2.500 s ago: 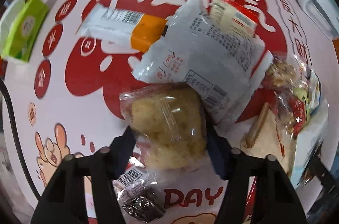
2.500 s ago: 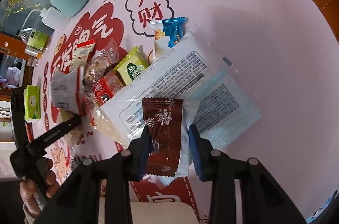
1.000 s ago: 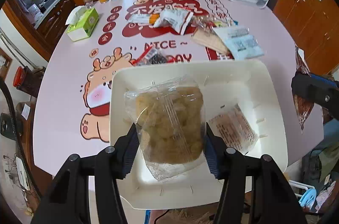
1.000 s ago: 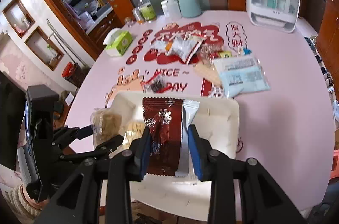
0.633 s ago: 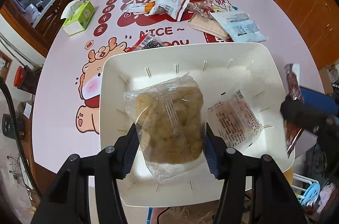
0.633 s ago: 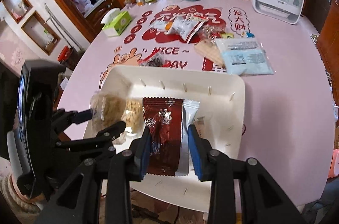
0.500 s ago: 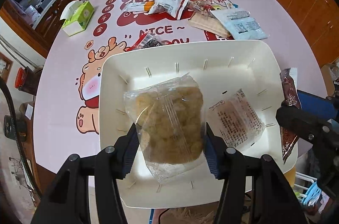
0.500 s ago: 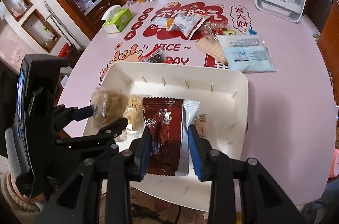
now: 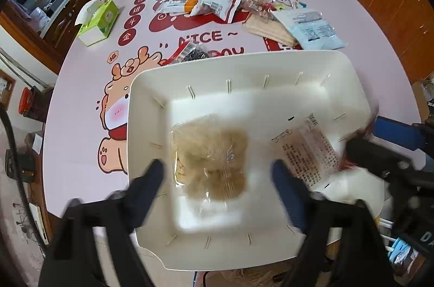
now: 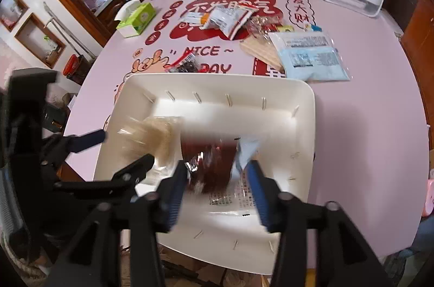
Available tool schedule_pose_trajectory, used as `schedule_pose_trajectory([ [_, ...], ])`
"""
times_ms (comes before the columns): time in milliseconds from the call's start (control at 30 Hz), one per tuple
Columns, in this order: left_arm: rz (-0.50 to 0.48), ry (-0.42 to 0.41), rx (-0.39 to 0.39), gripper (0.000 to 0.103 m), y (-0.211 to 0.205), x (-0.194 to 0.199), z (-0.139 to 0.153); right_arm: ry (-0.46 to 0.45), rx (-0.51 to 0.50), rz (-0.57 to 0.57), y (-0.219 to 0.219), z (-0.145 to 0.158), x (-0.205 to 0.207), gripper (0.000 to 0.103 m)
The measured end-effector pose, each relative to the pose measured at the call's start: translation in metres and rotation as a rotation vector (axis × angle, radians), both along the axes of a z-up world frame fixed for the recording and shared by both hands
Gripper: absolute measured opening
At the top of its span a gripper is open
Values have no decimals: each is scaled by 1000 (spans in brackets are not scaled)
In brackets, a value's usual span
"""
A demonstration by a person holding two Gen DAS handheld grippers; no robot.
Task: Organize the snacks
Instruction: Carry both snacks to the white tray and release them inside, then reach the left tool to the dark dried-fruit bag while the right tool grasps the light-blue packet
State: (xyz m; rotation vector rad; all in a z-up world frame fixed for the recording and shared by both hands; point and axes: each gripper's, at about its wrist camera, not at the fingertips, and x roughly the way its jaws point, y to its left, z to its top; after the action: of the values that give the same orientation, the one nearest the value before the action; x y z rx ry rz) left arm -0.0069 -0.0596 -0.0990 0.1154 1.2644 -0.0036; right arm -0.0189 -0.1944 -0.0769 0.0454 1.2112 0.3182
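A white basket stands at the near edge of the pink table. My left gripper is open over it, and the clear pack of yellow puffs drops blurred between its fingers into the basket. My right gripper is open too, and the brown foil snack falls blurred from it. A clear printed pack lies in the basket's right part. My right gripper shows at the left wrist view's right edge.
Several snacks lie further back: a grey pack, an orange-white bar, a light blue pack, a wafer pack, a dark red-edged pack. A green tissue box sits left; bottles and a white dispenser stand behind.
Both grippers have opened over the basket. The puff pack has left the left fingers and the brown foil snack has left the right fingers; both are falling.
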Motion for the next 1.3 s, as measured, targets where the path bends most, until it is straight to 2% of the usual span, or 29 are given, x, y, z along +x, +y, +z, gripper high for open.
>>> schedule_pose_trajectory([
  [167,-23,1,8,87,1,-1,0,7,16,-23,-4,-2,2,59],
  [800,-17,18,27,87,7,2,-4,15,23,-29,0,-5,6,59],
  [1300,-36,-4,50,87,11,29,8,-3,44,-85,-14,1,23,59],
])
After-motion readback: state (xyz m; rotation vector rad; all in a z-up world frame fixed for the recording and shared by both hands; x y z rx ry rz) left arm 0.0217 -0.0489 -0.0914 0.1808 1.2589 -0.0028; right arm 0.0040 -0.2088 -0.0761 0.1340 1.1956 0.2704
